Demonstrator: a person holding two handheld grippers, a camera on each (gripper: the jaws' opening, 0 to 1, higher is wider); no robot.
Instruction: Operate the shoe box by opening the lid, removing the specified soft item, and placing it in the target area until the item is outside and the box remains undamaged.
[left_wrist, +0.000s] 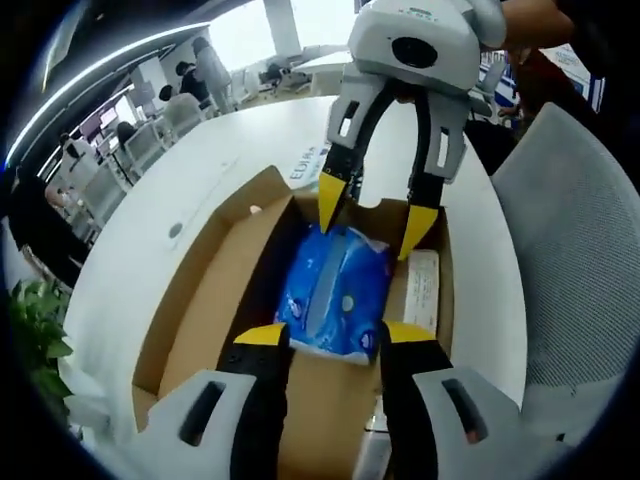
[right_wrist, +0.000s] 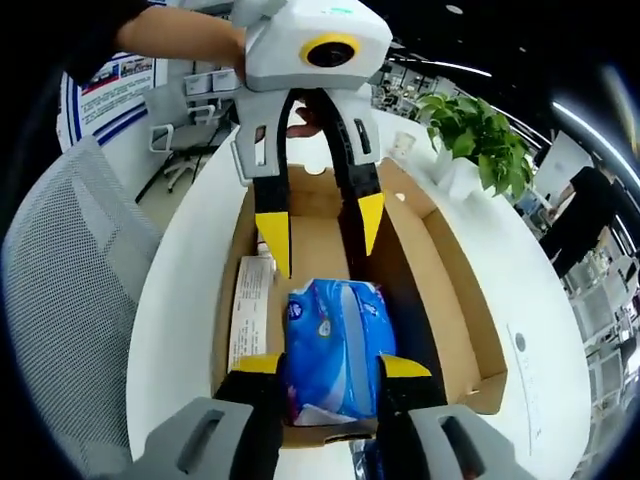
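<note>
Tissue pack (right_wrist: 337, 345), blue, long axis running between both open hand-held grippers: right (right_wrist: 333, 367), left (left_wrist: 337, 334), inside shoe box (right_wrist: 450, 290).

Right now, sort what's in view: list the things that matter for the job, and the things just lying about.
For the job:
- shoe box, lid open
- blue soft pack inside it
- left gripper, right gripper, jaws either side of the pack

Lying about:
- white paper slip in the box
- potted plant
- grey chair

Blue, white-printed soft pack (left_wrist: 335, 295) in brown cardboard box (left_wrist: 215, 285); yellow-tipped fingers (right_wrist: 262, 364).
</note>
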